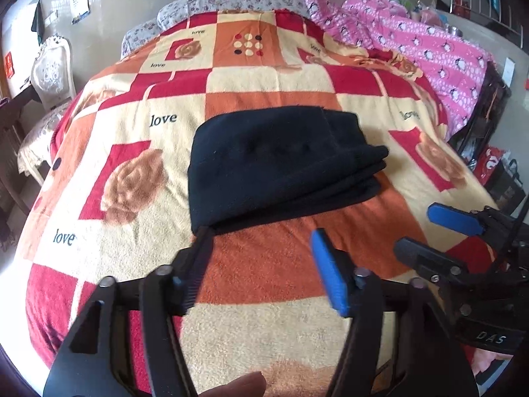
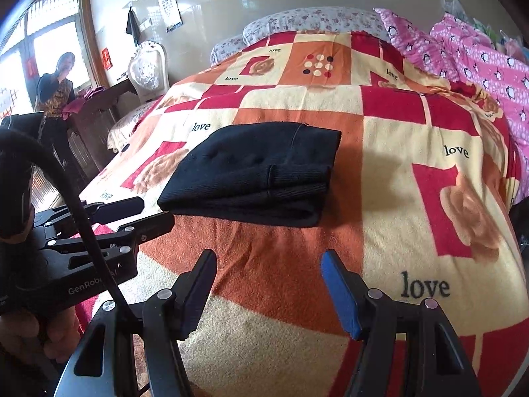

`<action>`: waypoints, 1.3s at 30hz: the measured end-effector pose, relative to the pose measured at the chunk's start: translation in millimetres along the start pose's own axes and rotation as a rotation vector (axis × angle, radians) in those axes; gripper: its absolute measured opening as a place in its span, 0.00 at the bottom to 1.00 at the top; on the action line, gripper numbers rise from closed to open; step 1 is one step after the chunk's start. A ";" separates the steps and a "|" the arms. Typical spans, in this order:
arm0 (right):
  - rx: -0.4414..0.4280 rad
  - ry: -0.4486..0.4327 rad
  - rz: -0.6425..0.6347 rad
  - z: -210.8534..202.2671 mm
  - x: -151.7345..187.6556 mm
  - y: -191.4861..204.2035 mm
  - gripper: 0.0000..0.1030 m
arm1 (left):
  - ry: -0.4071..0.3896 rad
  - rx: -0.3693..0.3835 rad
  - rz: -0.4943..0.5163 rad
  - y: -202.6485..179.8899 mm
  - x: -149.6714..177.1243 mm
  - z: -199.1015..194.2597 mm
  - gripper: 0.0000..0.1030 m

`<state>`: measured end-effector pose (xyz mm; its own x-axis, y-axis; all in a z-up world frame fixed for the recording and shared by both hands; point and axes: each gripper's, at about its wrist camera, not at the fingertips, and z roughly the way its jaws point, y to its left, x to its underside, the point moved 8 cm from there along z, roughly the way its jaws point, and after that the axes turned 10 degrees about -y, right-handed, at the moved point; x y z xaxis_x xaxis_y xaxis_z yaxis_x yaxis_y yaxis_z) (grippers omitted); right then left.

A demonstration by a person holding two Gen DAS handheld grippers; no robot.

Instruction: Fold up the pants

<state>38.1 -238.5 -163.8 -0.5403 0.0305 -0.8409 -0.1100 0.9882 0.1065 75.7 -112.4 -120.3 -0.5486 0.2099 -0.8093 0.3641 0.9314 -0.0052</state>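
The bed (image 1: 99,297) is covered by a checked fleece blanket (image 2: 396,205) printed with roses and the word "love"; a pink penguin-print quilt (image 1: 429,43) is heaped along its far right side. This bedding is soft and will shift under load, so any downward press near the garment can drag the blanket and pull the fold out of square.

The black pants (image 1: 274,162) lie near the middle of the bed, already folded into a compact stack of several layers. The near edge shows the layers slightly offset. Judged from this state, the task is nearly or fully complete.

Your left gripper (image 1: 261,258) hangs just short of the stack's near-left corner with its jaws spread wide and nothing between them. Your right gripper (image 2: 267,278) is held near the stack's front edge, jaws likewise spread and empty.

Risks from here:
- Catching only the top layer would peel the stack apart.
- Brushing the near-left corner with the left gripper would skew the layers.
- Fleece clings to knit fabric; sliding the stack may bunch its bottom layer.
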 end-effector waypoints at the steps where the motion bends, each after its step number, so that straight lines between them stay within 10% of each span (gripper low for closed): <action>1: -0.001 -0.002 -0.003 -0.9 -0.5 0.4 0.62 | -0.013 0.007 -0.004 -1.0 -2.0 -1.9 0.63; 13: -0.026 -0.036 0.011 -2.7 -9.4 -10.8 0.62 | -0.043 0.091 -0.091 6.3 -11.2 -2.2 0.88; 24: -0.079 -0.161 -0.154 11.4 -30.6 -33.5 0.62 | -0.135 0.173 0.050 14.8 -0.3 9.1 0.88; 39: -0.115 -0.113 0.066 40.0 -28.7 -80.5 0.62 | -0.070 0.314 -0.063 16.3 13.9 27.8 0.88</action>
<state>95.9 -312.8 -169.5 -0.4534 0.1181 -0.8835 -0.1753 0.9600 0.2183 94.9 -102.6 -148.0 -0.5286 0.1238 -0.8398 0.5514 0.8022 -0.2288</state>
